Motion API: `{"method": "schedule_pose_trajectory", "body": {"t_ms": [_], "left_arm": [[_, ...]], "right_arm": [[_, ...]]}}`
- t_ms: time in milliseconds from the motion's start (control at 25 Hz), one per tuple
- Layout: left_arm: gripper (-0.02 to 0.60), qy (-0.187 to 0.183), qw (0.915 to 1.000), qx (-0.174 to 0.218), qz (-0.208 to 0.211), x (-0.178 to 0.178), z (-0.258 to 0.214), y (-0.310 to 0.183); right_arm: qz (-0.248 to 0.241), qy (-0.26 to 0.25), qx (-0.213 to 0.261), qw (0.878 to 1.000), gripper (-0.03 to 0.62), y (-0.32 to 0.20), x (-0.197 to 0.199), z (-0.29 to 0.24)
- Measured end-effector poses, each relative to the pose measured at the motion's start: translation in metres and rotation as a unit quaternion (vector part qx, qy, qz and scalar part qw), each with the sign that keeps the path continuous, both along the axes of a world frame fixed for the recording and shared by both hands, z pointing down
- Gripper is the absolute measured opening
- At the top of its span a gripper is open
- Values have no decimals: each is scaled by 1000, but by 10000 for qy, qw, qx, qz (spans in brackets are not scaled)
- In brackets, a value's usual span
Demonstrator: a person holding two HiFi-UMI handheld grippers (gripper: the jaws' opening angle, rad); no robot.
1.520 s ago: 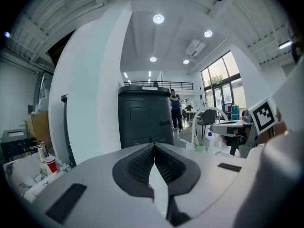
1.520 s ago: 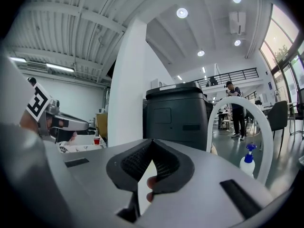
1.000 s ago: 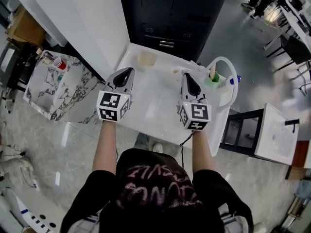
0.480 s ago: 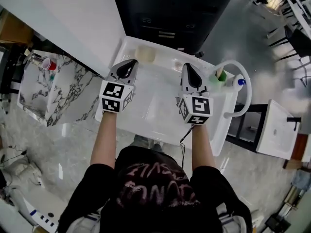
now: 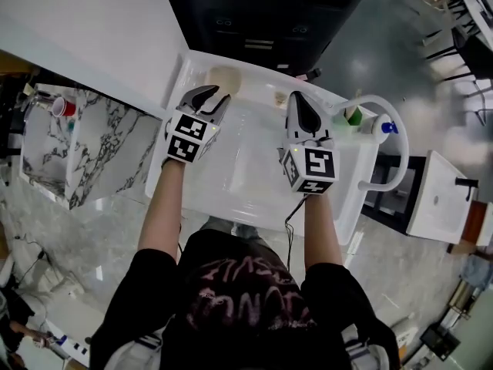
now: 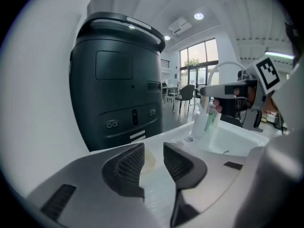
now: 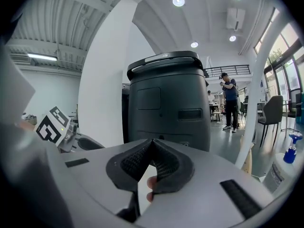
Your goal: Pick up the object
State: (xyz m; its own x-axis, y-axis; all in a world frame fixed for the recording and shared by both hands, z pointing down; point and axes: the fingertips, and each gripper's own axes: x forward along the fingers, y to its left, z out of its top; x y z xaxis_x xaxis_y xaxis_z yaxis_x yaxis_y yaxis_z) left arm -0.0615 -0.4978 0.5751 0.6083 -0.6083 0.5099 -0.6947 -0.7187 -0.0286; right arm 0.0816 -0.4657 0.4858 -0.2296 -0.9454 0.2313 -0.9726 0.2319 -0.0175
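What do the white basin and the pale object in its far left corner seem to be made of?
The white basin looks like glossy ceramic or moulded plastic: light glints on its smooth surface. The pale object seems matte, perhaps sponge or soap, since it shows no shine; too small to tell.

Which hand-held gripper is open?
The left grey hand-held gripper: its black jaws stand apart, have just been opening and grip nothing. The right grey hand-held gripper is shut.

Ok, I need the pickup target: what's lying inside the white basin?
A pale beige object lies at the basin's far left corner, just beyond the left gripper, whose jaws have just been opening, nothing between them. That gripper hides the floor beneath it.
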Motion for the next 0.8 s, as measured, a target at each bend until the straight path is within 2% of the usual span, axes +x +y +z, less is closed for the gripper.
{"method": "schedule_pose_trajectory", "body": {"t_ms": [200,360,520,800], "left_arm": [[181,-750,9951,-238,595,16,38,-9],[209,-1296,9854,-467,1005,23,74,-13],[215,-1222,9855,-642,982,29,88,-23],[183,-1506,9783,-784,1190,38,108,-32]], "right_arm": [[71,-28,-110,9999,15,-6,3,11],[136,-66,-190,9997,15,-11,7,20],[176,-61,-232,9996,15,-17,9,27],[224,-32,-326,9992,15,-25,12,35]]}}
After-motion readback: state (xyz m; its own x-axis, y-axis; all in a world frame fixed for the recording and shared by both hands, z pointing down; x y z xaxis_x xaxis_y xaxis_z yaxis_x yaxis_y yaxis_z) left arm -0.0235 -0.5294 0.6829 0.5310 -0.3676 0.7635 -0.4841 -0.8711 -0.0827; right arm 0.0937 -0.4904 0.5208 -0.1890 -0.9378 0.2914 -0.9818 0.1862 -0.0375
